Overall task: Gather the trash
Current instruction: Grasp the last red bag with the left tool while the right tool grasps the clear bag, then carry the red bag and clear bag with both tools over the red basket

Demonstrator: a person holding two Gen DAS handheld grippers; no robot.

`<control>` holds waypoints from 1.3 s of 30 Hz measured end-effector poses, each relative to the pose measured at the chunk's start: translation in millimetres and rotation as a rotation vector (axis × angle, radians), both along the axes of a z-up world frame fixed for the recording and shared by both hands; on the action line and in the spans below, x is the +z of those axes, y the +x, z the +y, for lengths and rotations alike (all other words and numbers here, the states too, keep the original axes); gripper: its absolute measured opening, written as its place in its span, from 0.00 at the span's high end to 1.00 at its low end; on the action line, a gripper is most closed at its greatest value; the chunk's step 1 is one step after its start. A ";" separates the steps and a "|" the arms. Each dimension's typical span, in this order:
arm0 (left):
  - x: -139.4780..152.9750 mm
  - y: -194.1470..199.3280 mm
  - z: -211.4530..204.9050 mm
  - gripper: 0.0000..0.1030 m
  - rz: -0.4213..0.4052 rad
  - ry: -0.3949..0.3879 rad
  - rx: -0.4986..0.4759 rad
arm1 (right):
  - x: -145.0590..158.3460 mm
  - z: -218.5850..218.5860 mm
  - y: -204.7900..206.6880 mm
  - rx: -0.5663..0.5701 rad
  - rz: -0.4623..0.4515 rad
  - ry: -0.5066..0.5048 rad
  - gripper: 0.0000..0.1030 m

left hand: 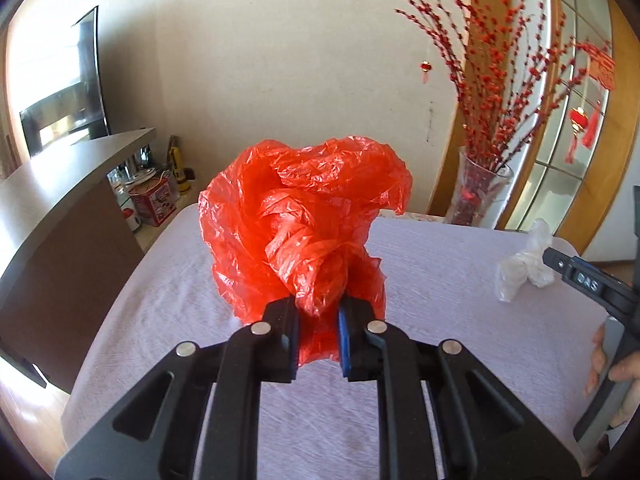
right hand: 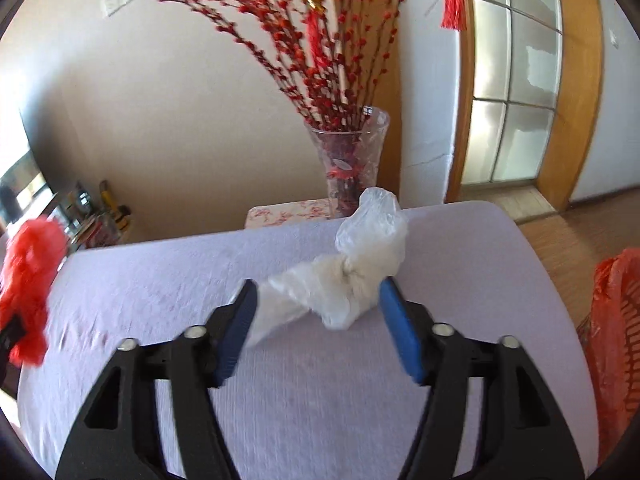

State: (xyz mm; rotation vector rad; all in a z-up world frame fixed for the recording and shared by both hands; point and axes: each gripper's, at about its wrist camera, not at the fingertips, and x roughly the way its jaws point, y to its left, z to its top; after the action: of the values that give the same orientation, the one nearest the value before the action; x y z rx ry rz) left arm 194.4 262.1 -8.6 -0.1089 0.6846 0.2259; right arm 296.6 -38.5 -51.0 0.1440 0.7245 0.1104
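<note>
A crumpled red plastic bag [left hand: 304, 216] is in the left wrist view, over the lilac-covered table [left hand: 440, 320]. My left gripper [left hand: 318, 312] is shut on the bag's lower twisted part. The red bag also shows at the left edge of the right wrist view [right hand: 28, 280]. A knotted white plastic bag [right hand: 340, 276] lies on the table [right hand: 160, 288]. My right gripper [right hand: 316, 308] is open with its blue pads on either side of the white bag, apart from it. The white bag also shows in the left wrist view [left hand: 524, 264].
A glass vase [right hand: 352, 160] of red blossom branches stands on a small stand behind the table's far edge. An orange-red mesh bin [right hand: 616, 344] stands at the table's right side. A brown cabinet [left hand: 60, 208] with tins stands on the left.
</note>
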 end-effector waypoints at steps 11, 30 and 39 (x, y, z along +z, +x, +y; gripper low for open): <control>0.2 6.3 11.1 0.85 0.004 -0.011 0.011 | -27.1 7.2 39.8 -0.131 0.143 -0.040 0.39; -1.0 -3.6 -25.3 0.85 0.015 -0.028 -0.059 | -30.7 23.7 -58.9 0.286 0.053 -0.269 0.59; 8.2 -14.4 -50.7 0.85 0.006 -0.053 -0.119 | -5.7 -15.2 -96.5 0.265 0.009 -0.168 0.67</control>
State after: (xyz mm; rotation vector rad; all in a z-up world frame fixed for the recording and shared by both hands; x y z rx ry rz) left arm 180.1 211.5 -0.4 -0.1173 0.7012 0.0938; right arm 200.2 -53.8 -56.7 -0.1130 0.7563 0.3011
